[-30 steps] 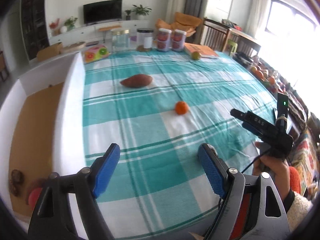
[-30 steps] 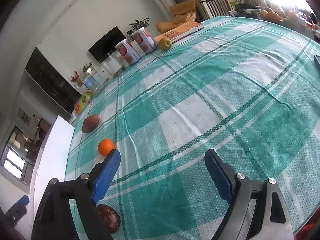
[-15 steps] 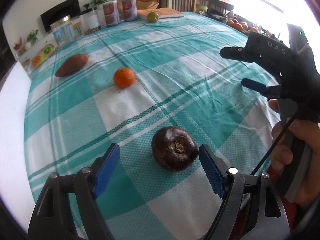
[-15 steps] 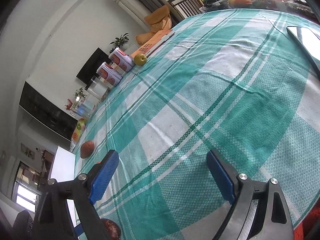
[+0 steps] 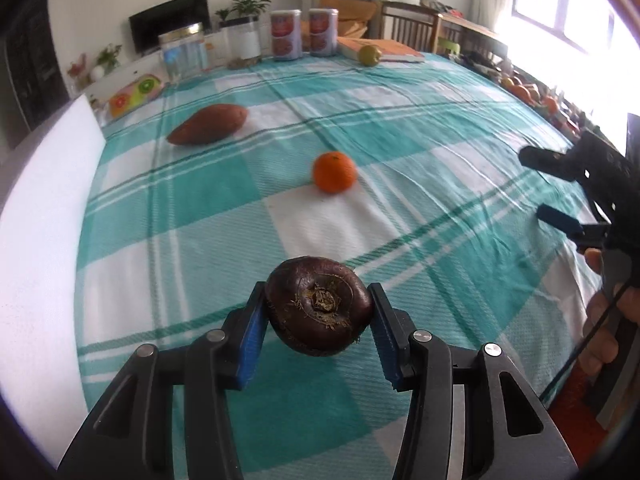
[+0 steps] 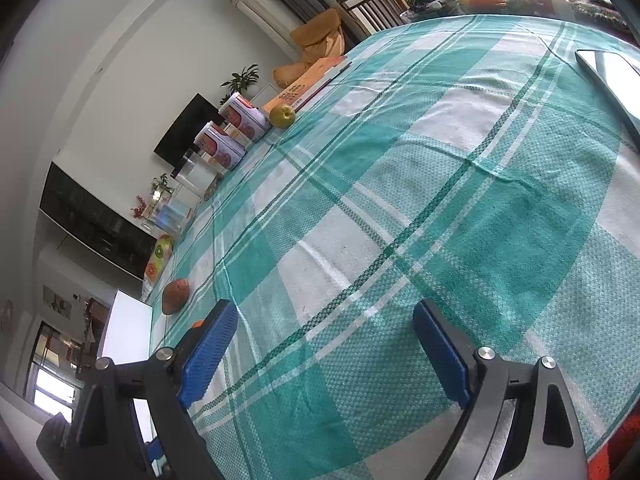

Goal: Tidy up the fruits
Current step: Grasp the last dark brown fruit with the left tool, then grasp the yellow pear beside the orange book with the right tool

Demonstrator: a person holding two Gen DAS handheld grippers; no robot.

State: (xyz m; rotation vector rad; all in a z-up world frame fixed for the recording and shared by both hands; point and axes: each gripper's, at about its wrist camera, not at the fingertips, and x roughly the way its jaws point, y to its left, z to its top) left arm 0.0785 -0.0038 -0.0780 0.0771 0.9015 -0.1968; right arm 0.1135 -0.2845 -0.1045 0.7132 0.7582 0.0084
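Along the left edge of the left wrist view runs a white box wall (image 5: 44,216), its inside hidden from here; beside it the counter (image 5: 192,240) spreads under a teal and white checked cloth; at the far left corner lies a flat pack printed with fruit slices (image 5: 134,92); further in, a sweet potato (image 5: 208,124) lies on its side on the cloth, well apart from an orange (image 5: 334,172) nearer the middle; along the far edge stand a glass jar (image 5: 184,54), a clear container with a white label (image 5: 244,42) and two red-printed tins (image 5: 304,32), then a yellow-green fruit (image 5: 369,55) touching or just beside an orange book (image 5: 384,49). In the foreground the left gripper (image 5: 318,318) has just been closing its jaws, and the blue pads (image 5: 250,340) now press on either side of a dark purple round fruit (image 5: 318,310), its dried stem end facing the camera; whether the fruit is lifted clear of the cloth or only resting on it is hard to judge from this angle. At the right edge of the same view a hand (image 5: 604,320) holds the right gripper (image 5: 548,184) above the counter; its own tilted view shows its jaws standing wide apart with nothing between them but bare cloth; the sweet potato and white box sit at far left there; a dark flat thing, perhaps a phone (image 6: 612,80), lies at the upper right.
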